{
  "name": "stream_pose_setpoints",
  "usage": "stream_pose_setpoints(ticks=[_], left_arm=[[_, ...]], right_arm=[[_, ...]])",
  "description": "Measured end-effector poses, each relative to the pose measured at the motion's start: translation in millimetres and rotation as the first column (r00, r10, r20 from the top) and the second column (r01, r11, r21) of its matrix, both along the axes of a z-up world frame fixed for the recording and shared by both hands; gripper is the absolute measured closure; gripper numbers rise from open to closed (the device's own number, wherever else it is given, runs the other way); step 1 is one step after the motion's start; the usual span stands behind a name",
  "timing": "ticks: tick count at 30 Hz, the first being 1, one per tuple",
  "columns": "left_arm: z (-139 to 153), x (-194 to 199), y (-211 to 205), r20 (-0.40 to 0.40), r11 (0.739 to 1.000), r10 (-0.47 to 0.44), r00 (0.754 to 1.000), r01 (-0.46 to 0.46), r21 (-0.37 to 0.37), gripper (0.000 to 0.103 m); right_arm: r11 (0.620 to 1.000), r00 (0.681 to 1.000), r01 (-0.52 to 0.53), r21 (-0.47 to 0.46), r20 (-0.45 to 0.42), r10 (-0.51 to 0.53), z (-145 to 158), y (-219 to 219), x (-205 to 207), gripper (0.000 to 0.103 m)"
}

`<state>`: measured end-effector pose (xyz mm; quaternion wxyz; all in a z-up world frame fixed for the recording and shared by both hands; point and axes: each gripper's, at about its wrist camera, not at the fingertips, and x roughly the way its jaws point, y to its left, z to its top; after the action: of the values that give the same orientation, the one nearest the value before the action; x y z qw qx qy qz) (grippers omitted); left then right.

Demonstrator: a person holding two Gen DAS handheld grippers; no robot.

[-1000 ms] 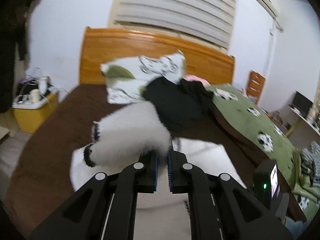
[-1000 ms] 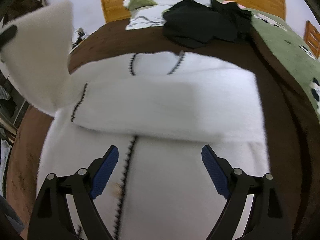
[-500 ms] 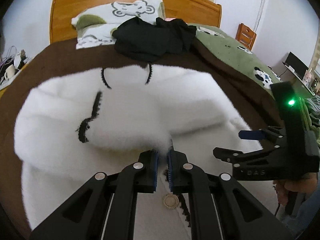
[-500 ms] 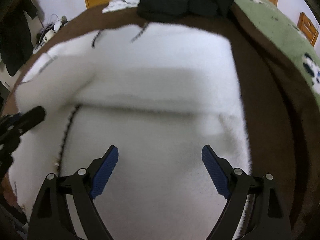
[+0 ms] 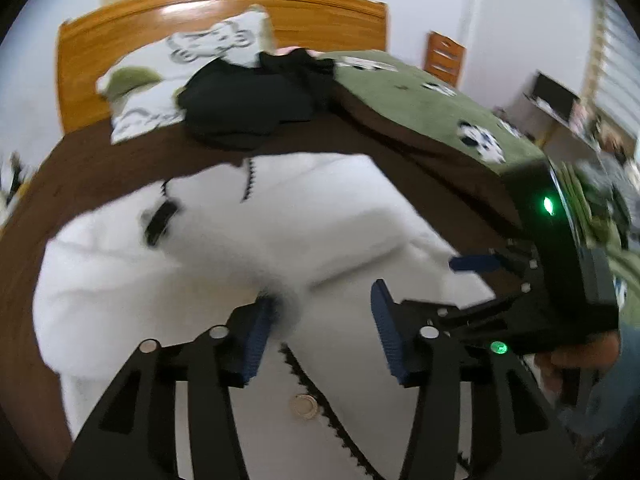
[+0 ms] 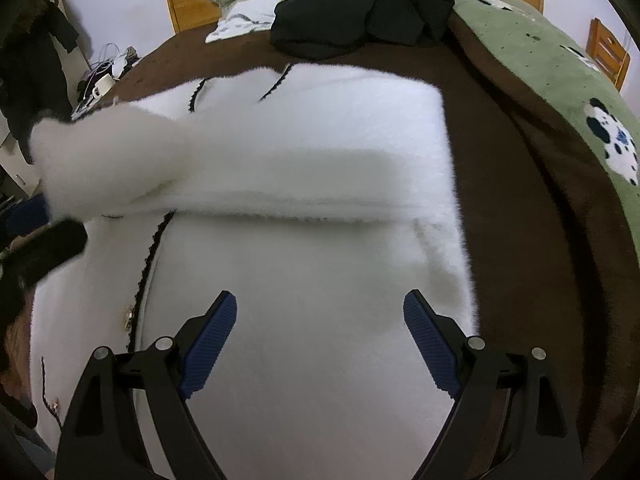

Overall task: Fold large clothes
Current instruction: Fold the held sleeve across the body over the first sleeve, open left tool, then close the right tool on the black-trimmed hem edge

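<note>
A fluffy white cardigan (image 5: 320, 208) with black trim lies spread on the brown bedspread (image 5: 100, 168); it also fills the right wrist view (image 6: 304, 240). Both sleeves are folded across its chest. My left gripper (image 5: 320, 328) is open just above the cardigan's front; the left sleeve's end (image 5: 280, 292) brushes its left pad. A round button (image 5: 305, 407) shows below it. My right gripper (image 6: 320, 340) is open and empty over the cardigan's lower half; it also shows at the right of the left wrist view (image 5: 480, 280).
A black garment (image 6: 360, 12) and patterned pillows (image 6: 256, 4) lie at the wooden headboard (image 5: 120, 36). A green panda blanket (image 6: 560, 80) covers the bed's right side. A cluttered bedside stand (image 6: 104, 76) is at left.
My left gripper brought the left sleeve down across the cardigan, then opened and released it. My right gripper stayed open, shifting slightly over the cardigan.
</note>
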<state>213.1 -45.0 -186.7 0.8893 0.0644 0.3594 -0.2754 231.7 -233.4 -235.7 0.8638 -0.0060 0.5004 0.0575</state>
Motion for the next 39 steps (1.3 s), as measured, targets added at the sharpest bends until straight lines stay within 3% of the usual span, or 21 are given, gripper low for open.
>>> stream_pose_setpoints(ticks=[2,6,10,12,16,23,27,31,33,39], left_arm=[[0.3,-9.5,-7.5,0.019,0.998,-0.057,0.998,0.056,0.042,0.045],[2.9,-29.3,-13.6,0.016,0.99,-0.136,0.991,0.135,0.033,0.039],[11.6,-42.2,-9.8,0.046,0.991,-0.133,0.99,0.132,0.035,0.021],[15.4,-41.5,1.4,0.052,0.995,-0.098,0.994,0.097,0.02,0.018],[6.6,-20.7,37.9,0.037,0.997,0.041,0.998,-0.044,0.066,0.016],[-32.1,16.6,93.2,-0.015,0.966,0.213,0.977,-0.208,0.152,0.015],[-52.9,26.5,112.5,-0.041,0.955,0.266,0.963,-0.258,0.145,0.015],[-73.6,29.0,125.5,-0.095,0.952,0.296,0.95,-0.286,0.105,0.014],[-79.6,26.9,128.1,-0.1,0.952,0.3,0.949,-0.291,0.094,0.012],[-84.9,25.7,133.8,-0.119,0.943,0.333,0.936,-0.328,0.055,0.009]], right_arm=[[1.0,1.0,0.005,0.004,0.01,-0.005,2.6,-3.9,-4.0,0.018],[0.999,0.999,0.03,0.023,0.023,-0.031,5.9,-13.3,-10.8,0.018],[0.997,0.999,0.038,0.063,0.029,-0.04,11.0,-18.4,-16.2,0.018],[0.996,0.999,0.024,0.087,0.03,-0.027,14.6,-17.7,-16.2,0.018],[0.988,1.0,0.003,0.156,0.026,-0.008,16.4,-14.1,-14.1,0.018],[0.963,0.999,-0.032,0.268,-0.004,0.034,-1.3,13.3,4.3,0.019],[0.956,0.997,-0.013,0.293,-0.065,0.034,-23.8,23.1,10.3,0.037],[0.956,0.997,0.002,0.293,-0.069,0.019,-34.8,27.3,8.1,0.043],[0.957,0.999,-0.006,0.291,-0.05,0.021,-33.7,31.1,7.5,0.064],[0.962,0.998,-0.046,0.271,-0.03,0.057,-31.8,39.4,10.2,0.086]])
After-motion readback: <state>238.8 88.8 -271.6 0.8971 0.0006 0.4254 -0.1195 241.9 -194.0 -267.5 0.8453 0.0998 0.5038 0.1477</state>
